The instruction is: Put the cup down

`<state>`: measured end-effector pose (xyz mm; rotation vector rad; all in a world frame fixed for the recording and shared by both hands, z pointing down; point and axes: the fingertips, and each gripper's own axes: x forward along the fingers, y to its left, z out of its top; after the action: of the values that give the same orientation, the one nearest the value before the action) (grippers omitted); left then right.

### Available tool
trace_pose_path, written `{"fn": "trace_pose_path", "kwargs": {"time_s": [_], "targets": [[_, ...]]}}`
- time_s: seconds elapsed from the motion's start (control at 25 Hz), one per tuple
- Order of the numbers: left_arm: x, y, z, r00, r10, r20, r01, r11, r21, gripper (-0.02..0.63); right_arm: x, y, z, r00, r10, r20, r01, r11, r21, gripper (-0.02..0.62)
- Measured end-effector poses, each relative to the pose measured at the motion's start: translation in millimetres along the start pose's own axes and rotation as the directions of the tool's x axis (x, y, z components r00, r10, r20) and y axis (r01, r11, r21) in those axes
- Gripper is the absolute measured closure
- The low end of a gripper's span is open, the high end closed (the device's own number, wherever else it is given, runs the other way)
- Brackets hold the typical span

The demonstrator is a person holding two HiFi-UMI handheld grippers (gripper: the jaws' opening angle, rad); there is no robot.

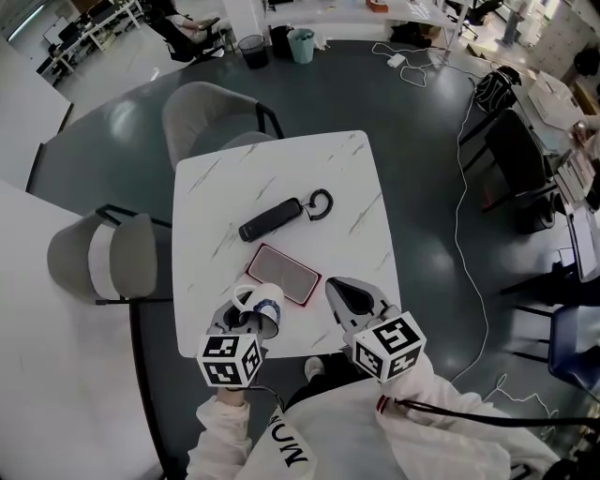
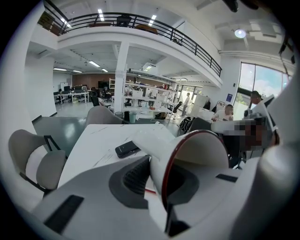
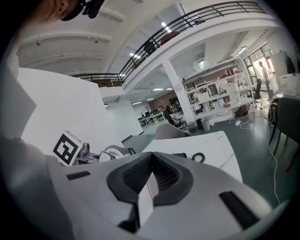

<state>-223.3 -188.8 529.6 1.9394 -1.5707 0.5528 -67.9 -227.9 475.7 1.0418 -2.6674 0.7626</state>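
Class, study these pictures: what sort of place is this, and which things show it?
Probably a large open-plan office or workshop: rows of white desks with dark office chairs, tall white shelving racks, and a black-railed mezzanine balcony overhead.

Floor: dark grey and shiny (image 1: 412,187), with a long white cable (image 1: 461,216) lying on it.
Bench: my bench (image 1: 347,178) is white with thin grey lines, like stone.
Chairs: I see two soft grey ones, the far chair (image 1: 202,117) behind the bench and the side chair (image 1: 98,258) on my left.
Bins: a pale green bin (image 1: 302,45) and a dark bin (image 1: 253,50) stand far off, near each other.
Wall: a big plain white wall (image 3: 61,108).
Upstairs: a balcony (image 2: 140,23) with a black rail, on a white pillar (image 2: 121,75).
Light: long ceiling lamps (image 2: 101,13) and a tall bright window (image 2: 258,79).
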Motion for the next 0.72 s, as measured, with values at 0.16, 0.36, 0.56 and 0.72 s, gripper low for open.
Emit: {"fn": "trace_pose_path", "kwargs": {"time_s": [0.16, 0.36, 0.56, 0.72], "targets": [[16.9, 7.6, -3.7, 1.0, 0.002, -0.025, -0.002, 1.0, 0.002, 0.568, 12.2, -8.4, -3.2, 1.0, -0.004, -0.015, 0.004, 1.0, 0.005, 0.591], [36.9, 22.8, -12.7, 0.998, 0.025, -0.054, -0.024, 1.0, 0.021, 0.568, 23.1, -17.1, -10.4, 0.999, -0.015, -0.036, 0.015, 1.0, -0.003, 0.591], [54.9, 34.7, -19.1, 0.995, 0.027, -0.095, -0.025, 0.999, 0.023, 0.568, 30.2, -27.4, -14.1, 0.998, -0.035, -0.044, 0.035, 0.999, 0.0, 0.591], [67.9, 43.5, -23.9, 0.992, 0.02, -0.124, -0.018, 1.0, 0.019, 0.568, 38.7, -31.7, -18.2, 0.998, -0.046, -0.053, 0.045, 0.999, -0.021, 0.591]]}}
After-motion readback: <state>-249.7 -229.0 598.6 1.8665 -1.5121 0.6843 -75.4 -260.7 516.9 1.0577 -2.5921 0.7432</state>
